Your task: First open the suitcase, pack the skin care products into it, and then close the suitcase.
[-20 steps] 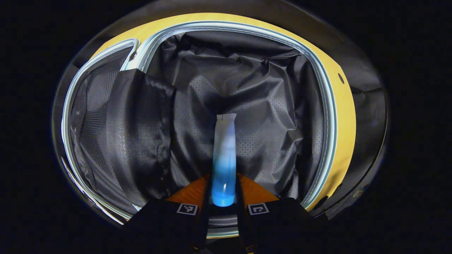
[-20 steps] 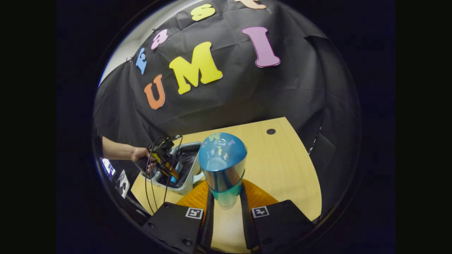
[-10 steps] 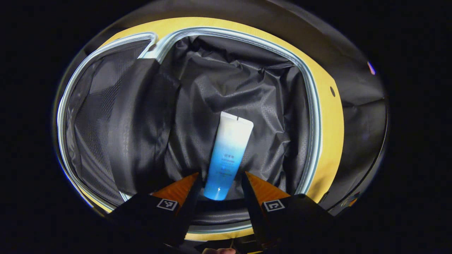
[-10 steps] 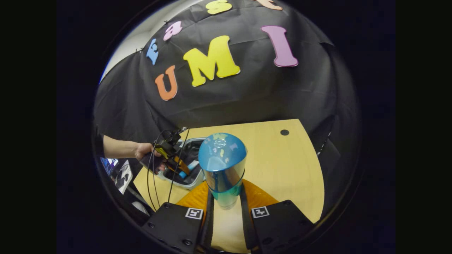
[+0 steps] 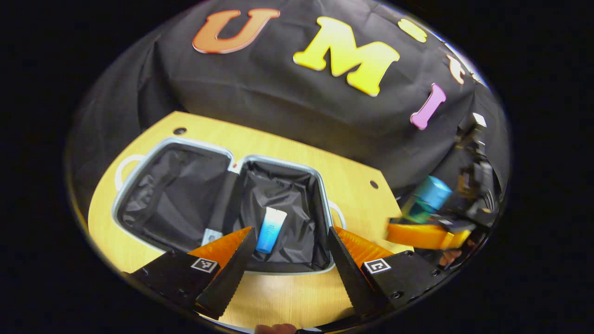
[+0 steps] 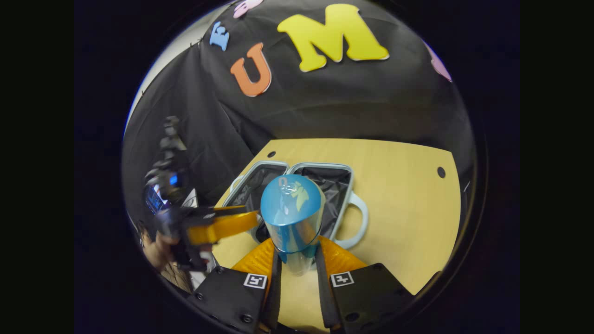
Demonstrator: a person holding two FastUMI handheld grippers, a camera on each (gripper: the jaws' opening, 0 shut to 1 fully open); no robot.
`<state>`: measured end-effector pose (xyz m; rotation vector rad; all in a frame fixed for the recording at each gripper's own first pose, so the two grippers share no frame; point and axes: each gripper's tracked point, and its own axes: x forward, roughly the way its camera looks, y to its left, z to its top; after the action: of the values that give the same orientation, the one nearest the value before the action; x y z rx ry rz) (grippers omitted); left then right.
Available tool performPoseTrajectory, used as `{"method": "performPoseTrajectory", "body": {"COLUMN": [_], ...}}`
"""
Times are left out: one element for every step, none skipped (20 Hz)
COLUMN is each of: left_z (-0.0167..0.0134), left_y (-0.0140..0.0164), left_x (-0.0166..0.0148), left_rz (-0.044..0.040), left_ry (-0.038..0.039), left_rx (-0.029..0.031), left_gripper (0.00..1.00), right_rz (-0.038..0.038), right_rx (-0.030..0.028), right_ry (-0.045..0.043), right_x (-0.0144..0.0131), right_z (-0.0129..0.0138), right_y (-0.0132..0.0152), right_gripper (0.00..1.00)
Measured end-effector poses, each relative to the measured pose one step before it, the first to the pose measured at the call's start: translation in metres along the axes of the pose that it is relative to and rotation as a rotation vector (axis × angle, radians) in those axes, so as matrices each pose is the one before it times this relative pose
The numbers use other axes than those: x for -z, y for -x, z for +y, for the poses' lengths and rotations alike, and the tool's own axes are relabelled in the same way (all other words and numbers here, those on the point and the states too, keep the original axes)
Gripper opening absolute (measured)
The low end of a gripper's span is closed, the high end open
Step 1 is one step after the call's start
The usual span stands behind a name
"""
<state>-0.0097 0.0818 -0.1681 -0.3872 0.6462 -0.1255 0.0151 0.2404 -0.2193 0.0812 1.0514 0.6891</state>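
Suitcase (image 5: 139, 160) lies open on table (image 5: 297, 153) | tube (image 5: 270, 223) lies inside suitcase's right half | bottle (image 6: 292, 218) gripped between my right gripper (image 6: 297, 269) fingers, above suitcase | left gripper (image 5: 287, 246) spread wide, empty | step: packing; next, I judge: lower bottle beside tube, release.

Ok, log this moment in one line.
suitcase: open on table | tube: lying inside | left gripper: open, above front edge | right gripper: shut on bottle | next: pack bottle

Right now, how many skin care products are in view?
2: a tube lying in the open suitcase, and a blue bottle held in the right gripper. Others may be hidden.
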Motion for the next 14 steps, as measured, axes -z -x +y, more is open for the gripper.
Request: {"method": "performPoseTrajectory", "body": {"left_z": [0.00381,0.00573,0.00463,0.00351,0.00650,0.00671,0.00639,0.00655,0.00585,0.00405,0.00491,0.00456,0.00436,0.00418], "left_y": [0.01529,0.01525,0.01203,0.01171,0.00843,0.00758,0.00748,0.00528,0.00587,0.00419,0.00227,0.00203,0.00232,-0.00048], "left_x": [0.00169,0.00611,0.00795,0.00592,0.00640,0.00591,0.00410,0.00552,0.00293,-0.00103,0.00060,0.00056,-0.00224,-0.00053], "left_rz": [-0.04070,-0.01954,-0.00876,-0.00112,-0.00198,-0.00157,0.00075,0.00567,-0.00143,-0.00601,-0.00115,-0.00232,-0.00175,-0.00288], "left_ry": [0.00020,0.00839,0.01675,0.01773,0.01200,0.00781,0.00722,0.00550,0.00384,0.00685,0.01144,0.01122,0.01090,0.00910], "left_rx": [-0.01504,-0.01766,-0.01027,-0.00279,-0.00759,-0.00795,-0.00971,-0.01022,-0.00756,-0.00263,-0.00336,-0.00453,-0.00565,-0.00376], "left_gripper": [0.99,0.98,0.98,0.99,0.99,0.99,0.99,0.99,0.99,0.99,0.98,0.99,0.99,0.98], "right_rz": [0.07096,0.06560,0.07202,0.06576,0.04924,0.04942,0.03946,0.03707,0.02967,0.02084,0.01700,0.00961,0.00810,0.00214], "right_rx": [0.00596,-0.00593,0.00567,0.02327,0.03368,0.03731,0.04149,0.03260,0.02851,0.02280,0.02129,0.01399,0.01886,0.02544], "right_ry": [-0.02030,-0.04656,-0.05534,-0.04195,-0.02717,-0.01988,-0.02652,-0.02997,-0.03469,-0.03161,-0.03076,-0.03262,-0.02764,-0.02250], "right_x": [0.00129,0.00181,0.00599,0.00223,0.00299,0.00121,0.00132,0.00189,0.00241,-0.00151,-0.00160,-0.00235,-0.00290,-0.00306], "right_z": [0.00060,0.00133,-0.00762,-0.01119,-0.01402,-0.01143,-0.00906,-0.00521,0.00223,-0.00220,-0.00140,-0.00014,0.00019,-0.00191], "right_y": [-0.02087,-0.02148,-0.01728,-0.01168,-0.00865,-0.01225,-0.01964,-0.01286,-0.01397,-0.00706,-0.00743,-0.00446,-0.00456,-0.00383], "right_gripper": [0.33,0.33,0.33,0.33,0.33,0.31,0.33,0.33,0.31,0.33,0.33,0.33,0.33,0.36]}}
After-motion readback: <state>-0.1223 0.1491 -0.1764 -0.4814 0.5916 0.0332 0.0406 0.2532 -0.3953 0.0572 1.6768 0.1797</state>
